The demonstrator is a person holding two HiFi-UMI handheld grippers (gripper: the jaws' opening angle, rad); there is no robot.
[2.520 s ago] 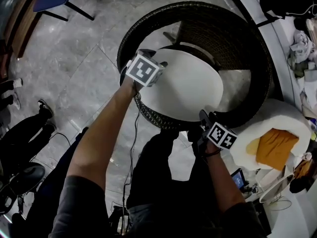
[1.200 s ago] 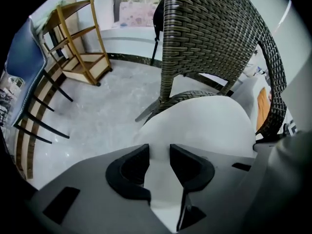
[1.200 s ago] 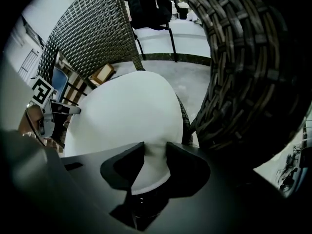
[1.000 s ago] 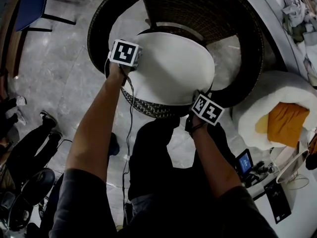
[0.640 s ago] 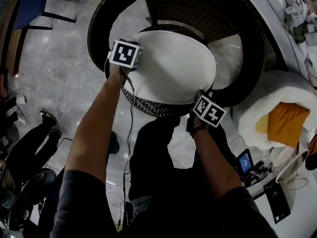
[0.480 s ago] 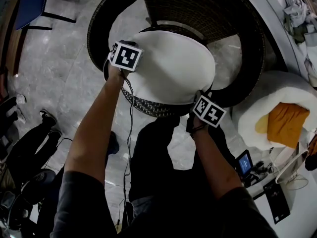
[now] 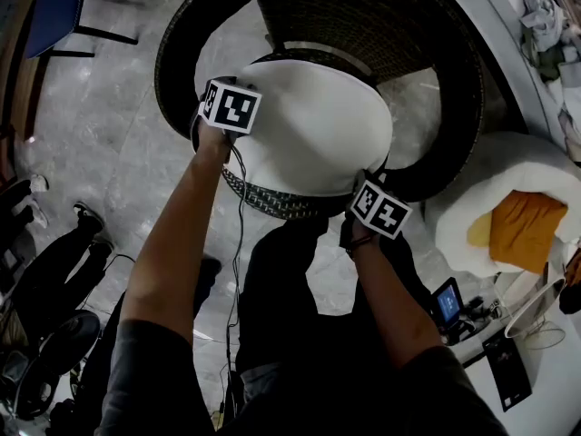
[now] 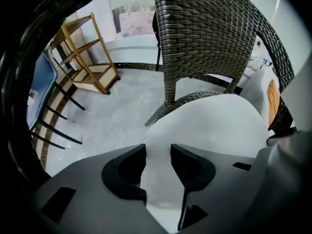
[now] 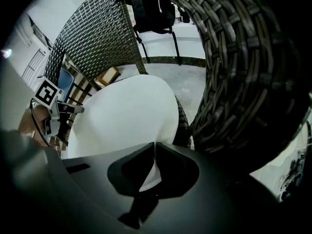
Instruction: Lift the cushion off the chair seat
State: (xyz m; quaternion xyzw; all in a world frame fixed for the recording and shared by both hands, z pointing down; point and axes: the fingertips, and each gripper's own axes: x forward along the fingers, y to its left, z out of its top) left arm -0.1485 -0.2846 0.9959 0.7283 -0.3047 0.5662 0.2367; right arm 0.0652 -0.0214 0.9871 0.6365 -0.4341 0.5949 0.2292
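The left gripper (image 8: pixel 157 152) is pointing steeply down at the left edge of the cushion (image 7: pixel 313 125). Its 2 jaws have just been opening and are now standing moderately apart. The white cushion edge is lying in the gap between them, and neither pad is visibly pressing on it. The right gripper (image 9: pixel 154 147) is also pointing steeply down, at the cushion's near right edge. Its 2 jaws are standing almost together, pinching a thin fold of the white cover between their tips. The cushion is lying on the seat (image 7: pixel 272 200) of the wicker chair (image 7: pixel 436 53), spreading out ahead of both pairs of jaws. The woven seat rim is showing just below the cushion's near edge, between the 2 grippers. Beyond the left jaws, the chair's back is rising behind the cushion. Up and to the left of those jaws, a wooden shelf (image 8: pixel 87 57) is standing on the grey floor (image 8: pixel 122 111). Just right of the right jaws, the chair's curved wicker wall is filling the view. Across the cushion, to the left of the right jaws, the left gripper's marker cube is showing. Well right of the right jaws, outside the chair, an orange pillow (image 7: pixel 522 230) is resting on a white pouf (image 7: pixel 454 234).
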